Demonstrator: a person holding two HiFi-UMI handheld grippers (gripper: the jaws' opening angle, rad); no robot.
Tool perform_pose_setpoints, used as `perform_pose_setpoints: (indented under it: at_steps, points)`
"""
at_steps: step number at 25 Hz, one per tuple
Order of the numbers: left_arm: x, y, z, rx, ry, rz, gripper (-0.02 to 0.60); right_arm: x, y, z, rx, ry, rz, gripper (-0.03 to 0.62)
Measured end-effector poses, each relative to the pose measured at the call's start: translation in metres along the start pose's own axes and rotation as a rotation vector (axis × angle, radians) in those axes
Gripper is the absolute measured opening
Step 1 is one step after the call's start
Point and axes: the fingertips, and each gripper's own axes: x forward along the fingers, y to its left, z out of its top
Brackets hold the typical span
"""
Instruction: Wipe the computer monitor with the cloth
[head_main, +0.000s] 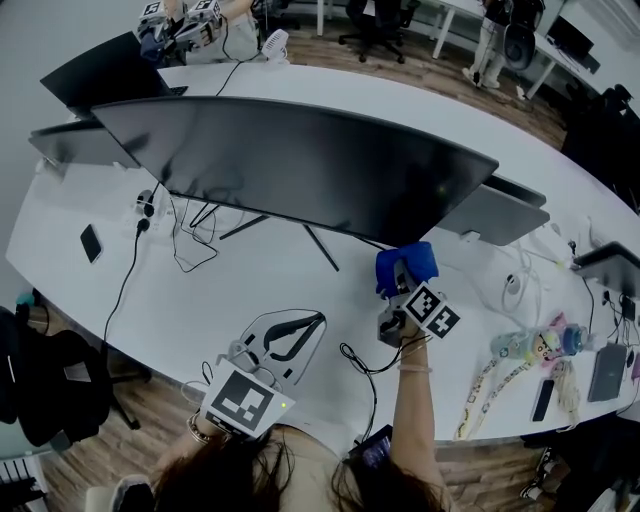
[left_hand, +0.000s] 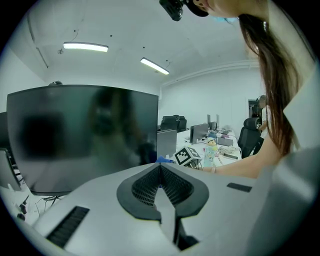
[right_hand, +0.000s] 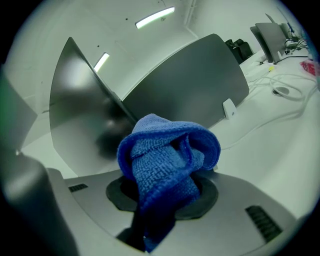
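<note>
At the lower right corner of the screen: right gripper (right_hand: 166, 192) fingers (right_hand: 206, 202) are clamped on the blue cloth (right_hand: 167, 155). It is bunched into a wad that bulges out past the tips, with a tail hanging down through the gap. My read on the hold: the fabric leads, so the cloth meets the glass and not the hard fingers.

The head view puts that wad (head_main: 407, 265) right by the bottom edge of the monitor (head_main: 300, 160), arm stretched out over the table (head_main: 250, 275). I can't tell if it's touching or just short. The right gripper view sees the screen (right_hand: 75, 110) edge-on, very oblique, so the approach comes in from the side of the panel. That looks like a start position for a sweep across. A second grey panel sits behind.

Left gripper (left_hand: 160, 166): fingers (left_hand: 142, 190) closed tip to tip, nothing between them, touching nothing. In the head view it (head_main: 318, 320) hangs low, close to the person's body and above the near side of the table. It faces the dark screen (left_hand: 80, 130) square-on but well apart from it. It looks parked, out of the wipe path. It could go in to steady the panel if it rocks on its thin stand, but that's a guess.

Judgement: wiping is at the start or barely under way, with nearly the full width left of the cloth to cover.
</note>
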Motion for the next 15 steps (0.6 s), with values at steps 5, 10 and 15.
perform_pose_setpoints:
  at_steps: [5,10,15]
  points:
    - [-0.008,0.005,-0.001,0.003,-0.005,-0.008,0.009,0.001,0.003,-0.008,0.016,0.01,-0.015,0.141]
    - [-0.016,0.014,-0.001,0.007,-0.016,-0.021,0.009,0.007,0.012,-0.018,0.017,0.025,-0.028,0.141]
    - [-0.025,0.025,0.001,0.01,-0.03,-0.018,0.009,0.012,0.02,-0.025,0.021,0.035,-0.03,0.141]
